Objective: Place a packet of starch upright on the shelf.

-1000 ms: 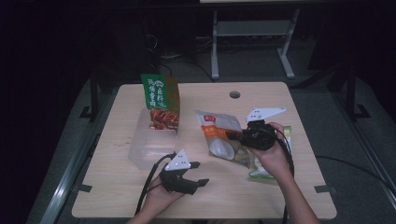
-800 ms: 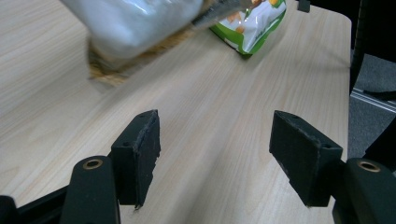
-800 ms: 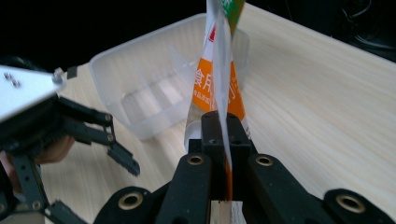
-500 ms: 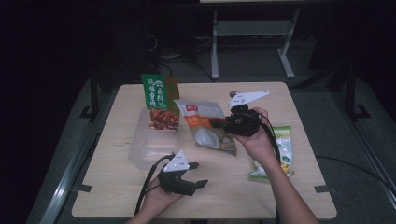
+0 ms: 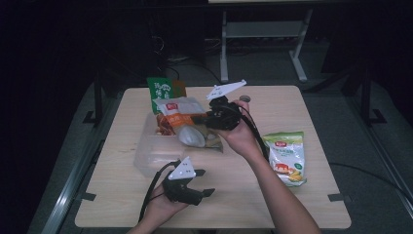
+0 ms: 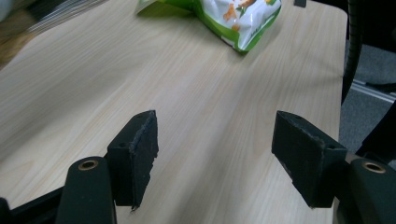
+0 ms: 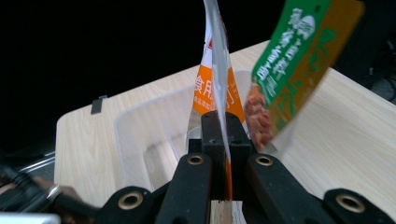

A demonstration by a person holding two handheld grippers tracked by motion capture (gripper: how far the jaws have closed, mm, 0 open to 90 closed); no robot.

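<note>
High view: right gripper (image 5: 202,118) held orange snack bag (image 5: 181,127) above clear bin (image 5: 146,156); bare table (image 5: 234,204) around left gripper (image 5: 204,183) | Left gripper view: jaws wide apart, nothing between; green bag (image 6: 233,18) near far edge | Right gripper view: jaws clamped on orange snack bag (image 7: 217,88) edge, bin (image 7: 135,126) beyond.
</note>
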